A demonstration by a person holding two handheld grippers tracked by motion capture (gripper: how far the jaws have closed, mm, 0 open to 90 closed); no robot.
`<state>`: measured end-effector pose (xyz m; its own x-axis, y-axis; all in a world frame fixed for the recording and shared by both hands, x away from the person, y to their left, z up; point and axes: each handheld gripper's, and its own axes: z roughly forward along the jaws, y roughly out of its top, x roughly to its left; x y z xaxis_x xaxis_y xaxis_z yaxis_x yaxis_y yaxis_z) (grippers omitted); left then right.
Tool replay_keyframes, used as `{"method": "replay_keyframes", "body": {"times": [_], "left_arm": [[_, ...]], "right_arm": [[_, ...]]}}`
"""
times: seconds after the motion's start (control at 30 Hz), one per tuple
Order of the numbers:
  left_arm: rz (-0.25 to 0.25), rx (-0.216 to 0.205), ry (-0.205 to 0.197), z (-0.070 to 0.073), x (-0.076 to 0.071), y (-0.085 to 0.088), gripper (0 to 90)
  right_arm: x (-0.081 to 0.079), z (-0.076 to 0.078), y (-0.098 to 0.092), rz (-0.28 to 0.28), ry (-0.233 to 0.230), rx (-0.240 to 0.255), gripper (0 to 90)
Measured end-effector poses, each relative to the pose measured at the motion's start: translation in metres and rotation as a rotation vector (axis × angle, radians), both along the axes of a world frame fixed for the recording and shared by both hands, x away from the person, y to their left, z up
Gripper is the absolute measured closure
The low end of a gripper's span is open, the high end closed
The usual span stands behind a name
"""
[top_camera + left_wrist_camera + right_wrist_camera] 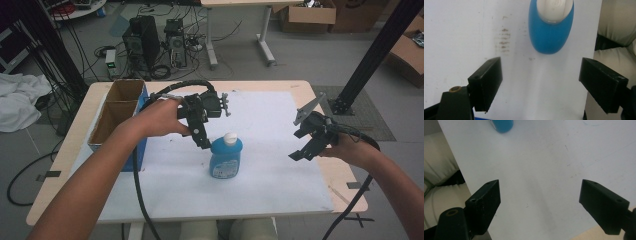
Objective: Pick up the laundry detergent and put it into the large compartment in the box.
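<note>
A blue bottle (226,159) with a white cap (230,138) is standing upright near the middle of a white sheet (270,165) that is covering most of a light wooden table (305,90). The person's left hand (161,118) is holding the left gripper (201,136) above the sheet, just behind and to the left of the bottle, with its jaws pointing down toward the bottle's shoulder. In the left gripper view the jaws are standing wide apart with nothing between them, and the bottle (551,27) is showing from above beyond them, its cap (554,10) at the top edge. Some faint brownish smudges (504,41) are marking the sheet to the left of the bottle in that view.

The right hand (350,150) is holding the right gripper (306,149) over the right part of the sheet, well apart from the bottle. In the right gripper view its jaws are also spread wide and empty, looking down on the bare sheet (544,170), with a bit of the bottle (502,126) showing at the top.

An open cardboard box (118,116) with a blue side is sitting at the left edge of the table, beside the left forearm. A black cable (140,200) is trailing from the left gripper off the near edge
</note>
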<state>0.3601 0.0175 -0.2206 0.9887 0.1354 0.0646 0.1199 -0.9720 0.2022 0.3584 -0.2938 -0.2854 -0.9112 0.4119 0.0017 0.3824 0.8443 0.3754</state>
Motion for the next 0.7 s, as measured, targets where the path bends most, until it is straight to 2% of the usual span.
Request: {"method": "replay_keyframes", "body": {"times": [0.7], "left_arm": [[-0.047,-0.016,-0.003,0.001,-0.004,-0.022,19.2]], "right_arm": [[0.001,-0.002,0.001,0.003,0.001,0.005,17.1]]}}
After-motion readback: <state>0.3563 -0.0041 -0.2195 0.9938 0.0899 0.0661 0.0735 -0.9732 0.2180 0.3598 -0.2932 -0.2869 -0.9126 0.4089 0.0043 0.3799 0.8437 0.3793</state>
